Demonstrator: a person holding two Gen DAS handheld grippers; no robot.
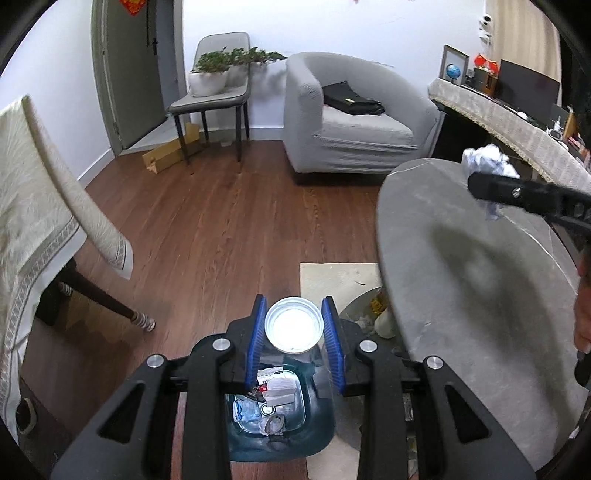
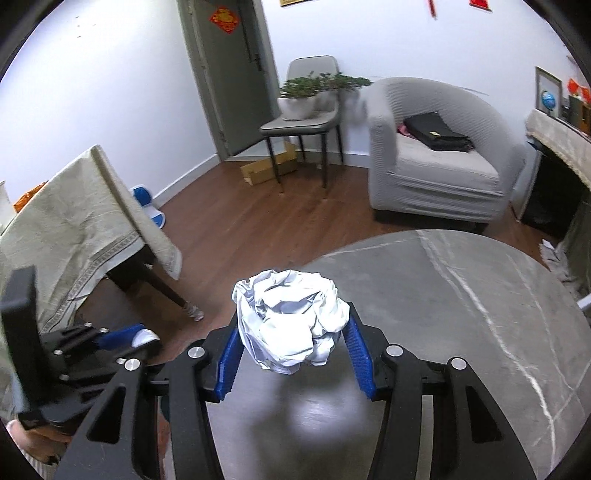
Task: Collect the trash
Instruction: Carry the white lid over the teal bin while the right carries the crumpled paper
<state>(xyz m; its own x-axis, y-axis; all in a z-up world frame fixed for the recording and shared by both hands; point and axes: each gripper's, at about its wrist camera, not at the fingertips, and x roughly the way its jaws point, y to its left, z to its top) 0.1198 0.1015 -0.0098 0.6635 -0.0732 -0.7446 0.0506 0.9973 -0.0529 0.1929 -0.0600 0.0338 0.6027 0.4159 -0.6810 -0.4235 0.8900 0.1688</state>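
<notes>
Your left gripper [image 1: 293, 328] is clamped on a clear plastic cup [image 1: 294, 325], its 2 blue pads [image 1: 258, 332] pressing the cup's sides. The cup's white round end faces the camera. Directly below it on the wood floor [image 1: 221, 221] stands a blue trash bin [image 1: 280, 424], which holds wrappers and a white packet; the printing on them is too small to read.

Your right gripper [image 2: 295, 332] is clamped on a crumpled white paper ball [image 2: 291, 317], held between its 2 blue pads [image 2: 231, 354] above the round grey table [image 2: 461, 314]. The ball does not touch the tabletop; its shadow lies beneath it. No writing is visible on the paper.

A red decoration [image 2: 224, 18] with gold characters hangs on the grey door [image 2: 236, 92]; the characters cannot be read.
</notes>
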